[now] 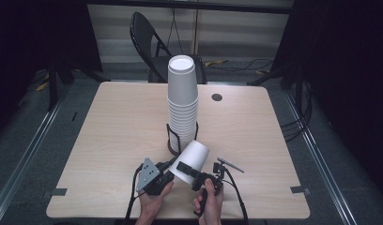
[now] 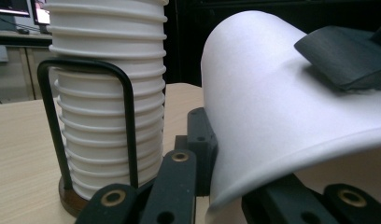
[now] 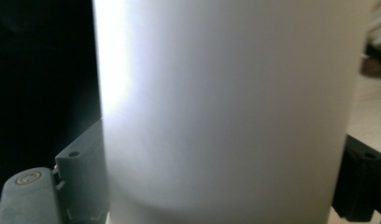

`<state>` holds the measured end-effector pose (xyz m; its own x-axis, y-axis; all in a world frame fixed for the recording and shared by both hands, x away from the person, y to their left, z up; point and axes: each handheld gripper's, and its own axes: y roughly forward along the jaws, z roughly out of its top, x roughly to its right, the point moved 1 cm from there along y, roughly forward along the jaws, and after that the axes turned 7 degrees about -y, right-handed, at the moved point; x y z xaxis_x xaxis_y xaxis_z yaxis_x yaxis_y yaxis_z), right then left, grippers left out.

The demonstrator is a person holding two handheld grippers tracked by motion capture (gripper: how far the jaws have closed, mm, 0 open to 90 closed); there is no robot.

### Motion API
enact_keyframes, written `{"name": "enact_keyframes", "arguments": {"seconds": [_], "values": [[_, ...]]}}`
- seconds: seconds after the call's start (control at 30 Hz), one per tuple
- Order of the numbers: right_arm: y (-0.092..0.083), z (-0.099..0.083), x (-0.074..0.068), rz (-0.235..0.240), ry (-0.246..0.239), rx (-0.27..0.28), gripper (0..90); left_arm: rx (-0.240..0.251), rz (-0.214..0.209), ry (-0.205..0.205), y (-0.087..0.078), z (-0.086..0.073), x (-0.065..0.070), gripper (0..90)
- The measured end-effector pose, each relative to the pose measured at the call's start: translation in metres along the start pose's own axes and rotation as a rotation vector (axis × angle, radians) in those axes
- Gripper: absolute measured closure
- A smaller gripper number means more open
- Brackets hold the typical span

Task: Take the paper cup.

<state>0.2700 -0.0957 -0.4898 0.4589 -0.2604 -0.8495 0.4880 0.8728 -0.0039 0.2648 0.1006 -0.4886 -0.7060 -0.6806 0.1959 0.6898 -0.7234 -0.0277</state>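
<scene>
A single white paper cup [image 1: 193,159] is held tilted above the near part of the bench [image 1: 110,140], just in front of the tall stack of cups [image 1: 182,101] that stands upside down in a black wire holder [image 1: 173,140]. The left hand-held gripper [image 1: 173,169] pinches the cup's rim edge: in the left gripper view the thin wall [image 2: 282,116] runs down between its two black jaws, which stand close together. The right hand-held gripper [image 1: 196,174] clamps the cup across its body; in the right gripper view the white wall [image 3: 226,112] sits between a grey jaw and a black jaw, touching both.
</scene>
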Motion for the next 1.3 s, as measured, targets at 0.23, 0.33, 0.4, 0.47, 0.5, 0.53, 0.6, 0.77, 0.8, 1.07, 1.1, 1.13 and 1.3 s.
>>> {"name": "enact_keyframes", "arguments": {"seconds": [0.23, 0.33, 0.4, 0.47, 0.5, 0.53, 0.6, 0.77, 0.8, 1.07, 1.1, 1.13, 1.3], "values": [[0.000, 0.005, -0.003, -0.044, -0.065, 0.010, 11.4, -0.053, -0.024, -0.009, -0.003, 0.002, -0.002, 85.9], [-0.002, 0.009, -0.002, -0.057, -0.077, 0.025, 11.4, -0.085, -0.062, -0.021, -0.003, 0.003, -0.003, 85.9], [-0.004, 0.012, -0.002, -0.065, -0.088, 0.035, 12.1, -0.089, -0.058, -0.017, -0.003, 0.003, -0.004, 85.9], [-0.006, 0.015, -0.001, -0.059, -0.112, 0.044, 11.7, -0.110, -0.058, -0.007, -0.004, 0.005, -0.003, 85.9], [-0.007, 0.015, 0.000, -0.063, -0.120, 0.044, 11.7, -0.124, -0.057, 0.003, -0.004, 0.006, -0.003, 86.0], [-0.007, 0.015, 0.000, -0.063, -0.120, 0.044, 11.7, -0.124, -0.057, 0.003, -0.004, 0.006, -0.003, 85.9], [-0.009, 0.017, 0.001, -0.072, -0.142, 0.054, 11.5, -0.138, -0.055, 0.016, -0.004, 0.008, -0.003, 86.0], [-0.013, 0.024, 0.003, -0.087, -0.177, 0.064, 11.3, -0.168, -0.059, 0.034, -0.006, 0.012, -0.002, 85.9], [-0.014, 0.025, 0.002, -0.085, -0.186, 0.064, 11.3, -0.168, -0.062, 0.027, -0.006, 0.012, -0.002, 85.9], [-0.024, 0.039, 0.001, -0.083, -0.263, 0.119, 11.4, -0.194, -0.090, -0.006, -0.011, 0.014, -0.009, 86.0], [-0.028, 0.041, 0.001, -0.090, -0.298, 0.119, 11.4, -0.192, -0.104, -0.017, -0.011, 0.014, -0.010, 85.9], [-0.029, 0.042, 0.001, -0.076, -0.315, 0.120, 11.4, -0.196, -0.098, -0.016, -0.011, 0.014, -0.011, 86.0], [-0.039, 0.046, 0.001, -0.103, -0.400, 0.127, 11.4, -0.213, -0.098, -0.018, -0.013, 0.015, -0.015, 86.0]]}}
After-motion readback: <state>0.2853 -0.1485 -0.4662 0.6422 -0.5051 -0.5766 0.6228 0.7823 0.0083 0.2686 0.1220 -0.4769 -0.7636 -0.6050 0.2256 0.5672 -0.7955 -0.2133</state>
